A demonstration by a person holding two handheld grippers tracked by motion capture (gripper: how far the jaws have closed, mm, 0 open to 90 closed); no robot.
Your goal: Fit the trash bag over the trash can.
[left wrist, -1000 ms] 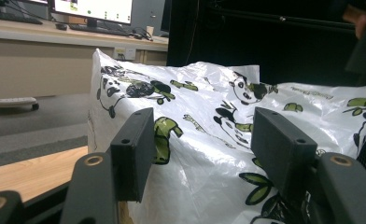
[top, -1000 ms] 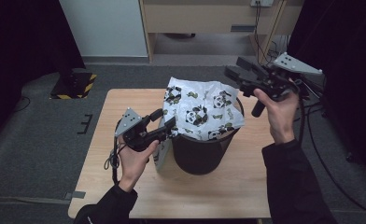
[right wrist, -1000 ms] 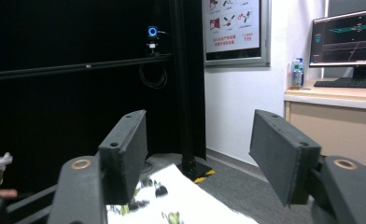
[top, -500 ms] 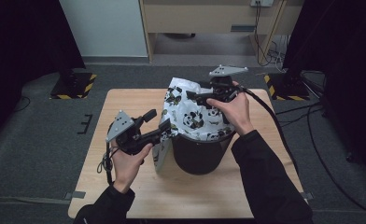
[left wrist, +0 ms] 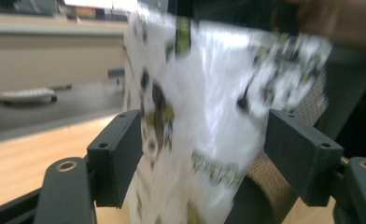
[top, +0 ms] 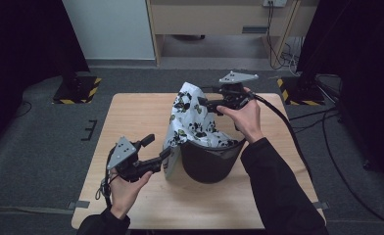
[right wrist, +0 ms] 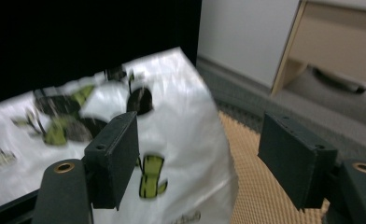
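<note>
1. White plastic printed with black-and-green pandas makes up the one bag (top: 192, 120); it sits in the middle of the high view, draped into and over the near-left rim of the one black mesh bin (top: 210, 159) on the wooden table (top: 131, 117).
2. At lower left of the high view, the left gripper (top: 158, 149) points toward the flap of bag that hangs down the bin's outer side. Its jaws have just been opening and stand wide.
3. Seen from the left gripper view, the bag (left wrist: 204, 107) hangs in the gap between the jaws with the bin's mesh (left wrist: 265, 168) behind it. The picture is blurred, and neither pad seems to press on the plastic.
4. Just above centre in the high view, the right gripper (top: 202, 98) is up at the bag's raised top edge, its jaws parted.
5. From the right gripper view, the bag (right wrist: 181, 140) lies behind and beside the left jaw, and the rest of the gap is free; it grips nothing.
6. Count: two grippers, one bag, one bin, one table.
</note>
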